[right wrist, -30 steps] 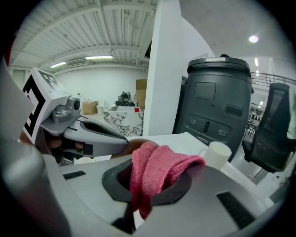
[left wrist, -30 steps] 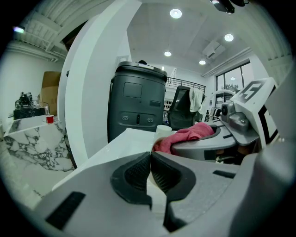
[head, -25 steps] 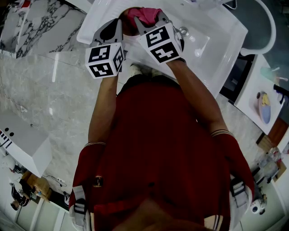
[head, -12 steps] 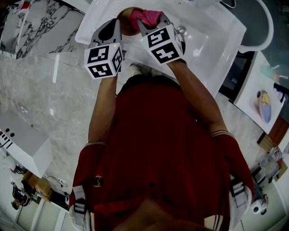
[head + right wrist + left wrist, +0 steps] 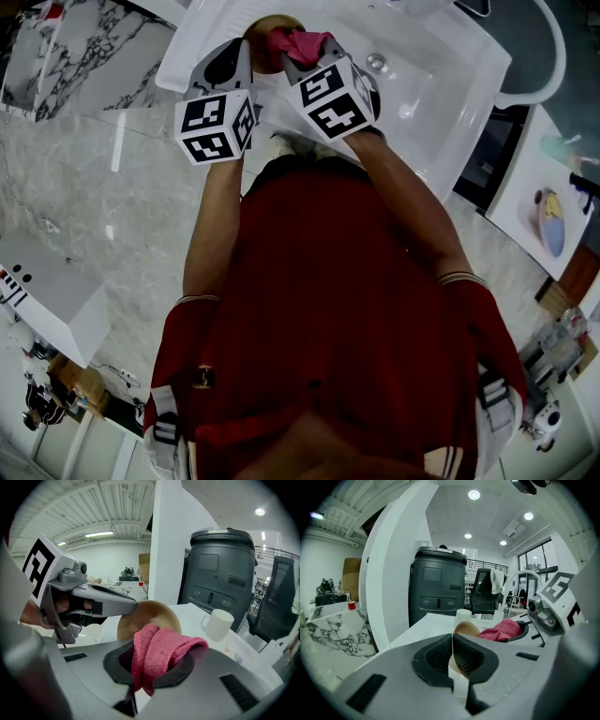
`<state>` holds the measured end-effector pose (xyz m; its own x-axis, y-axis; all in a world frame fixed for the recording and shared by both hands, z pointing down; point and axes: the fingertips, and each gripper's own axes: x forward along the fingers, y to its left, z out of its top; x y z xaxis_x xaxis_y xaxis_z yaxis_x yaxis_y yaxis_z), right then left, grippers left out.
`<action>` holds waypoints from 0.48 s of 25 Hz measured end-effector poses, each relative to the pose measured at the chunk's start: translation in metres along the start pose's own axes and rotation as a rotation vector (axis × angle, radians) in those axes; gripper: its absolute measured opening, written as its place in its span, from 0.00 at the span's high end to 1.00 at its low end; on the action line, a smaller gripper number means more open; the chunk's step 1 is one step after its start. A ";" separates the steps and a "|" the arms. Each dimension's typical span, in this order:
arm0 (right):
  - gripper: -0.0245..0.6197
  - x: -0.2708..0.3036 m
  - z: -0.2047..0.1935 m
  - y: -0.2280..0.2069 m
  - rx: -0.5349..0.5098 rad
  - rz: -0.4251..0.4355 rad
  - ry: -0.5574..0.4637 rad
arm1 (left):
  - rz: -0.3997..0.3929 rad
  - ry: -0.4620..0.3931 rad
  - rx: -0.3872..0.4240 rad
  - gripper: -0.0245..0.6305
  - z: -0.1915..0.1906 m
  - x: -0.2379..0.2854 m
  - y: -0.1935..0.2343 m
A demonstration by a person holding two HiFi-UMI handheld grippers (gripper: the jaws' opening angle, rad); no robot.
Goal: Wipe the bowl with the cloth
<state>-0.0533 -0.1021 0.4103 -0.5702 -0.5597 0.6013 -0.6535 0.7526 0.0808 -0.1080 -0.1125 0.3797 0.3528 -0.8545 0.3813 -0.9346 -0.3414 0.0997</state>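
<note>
Both pairs of jaws are clamped: left gripper (image 5: 452,657) holds the bowl (image 5: 149,612) by its rim over the bench (image 5: 457,67), right gripper (image 5: 140,670) holds the cloth (image 5: 161,649) apparently against its inside, so wiping seems midway.

A white mug (image 5: 216,623) stands on the white table (image 5: 450,103); behind the table are a dark grey bin (image 5: 223,573) and a white pillar (image 5: 166,541).

Head view looks down; gripper views share the bowl (image 5: 161,613).
</note>
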 end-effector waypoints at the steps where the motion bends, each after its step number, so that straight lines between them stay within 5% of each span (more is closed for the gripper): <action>1: 0.92 0.001 0.000 0.002 -0.002 0.008 0.001 | -0.001 -0.001 0.001 0.94 0.000 0.000 -0.001; 12: 0.92 0.004 0.019 0.018 -0.040 0.075 -0.057 | 0.000 0.000 0.017 0.94 0.001 -0.003 -0.009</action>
<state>-0.0767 -0.0973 0.3993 -0.6445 -0.5195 0.5610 -0.5884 0.8056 0.0700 -0.1011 -0.1073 0.3762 0.3532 -0.8545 0.3808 -0.9336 -0.3484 0.0840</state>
